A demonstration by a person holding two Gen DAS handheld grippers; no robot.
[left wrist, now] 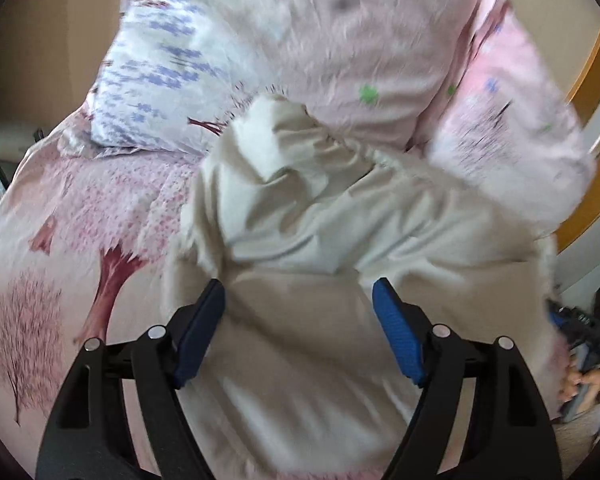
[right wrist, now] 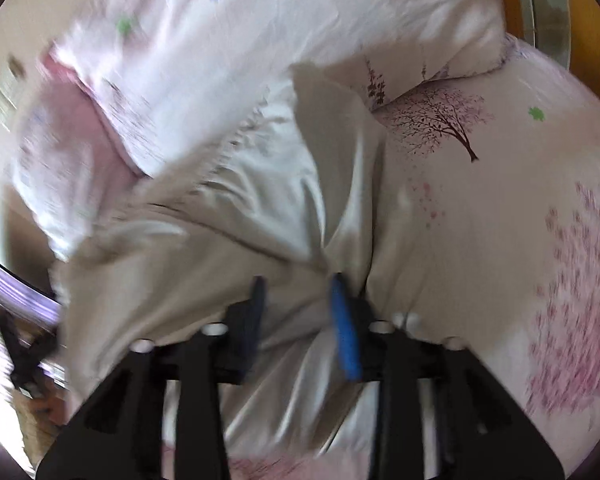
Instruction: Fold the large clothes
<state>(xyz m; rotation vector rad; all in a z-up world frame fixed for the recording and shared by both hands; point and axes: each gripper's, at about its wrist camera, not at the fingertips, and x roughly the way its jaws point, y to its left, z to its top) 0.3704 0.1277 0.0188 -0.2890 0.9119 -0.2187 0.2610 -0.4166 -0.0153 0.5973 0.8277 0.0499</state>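
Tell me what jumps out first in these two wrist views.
A crumpled cream garment dominates the centre of both views, lying on a pink bedsheet printed with trees. Behind it sits a pale floral pillow. The left tool hangs open over the cloth; the right tool has cloth between its parted fingers, with blur hiding any contact.

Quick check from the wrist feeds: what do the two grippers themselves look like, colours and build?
Both match: the left gripper has black plastic fingers with slotted cut-outs, silver round pivot pins and textured blue pads. The right gripper has the same black frame and pale pins; one blue pad shows, blurred. No cables or sleeves visible.
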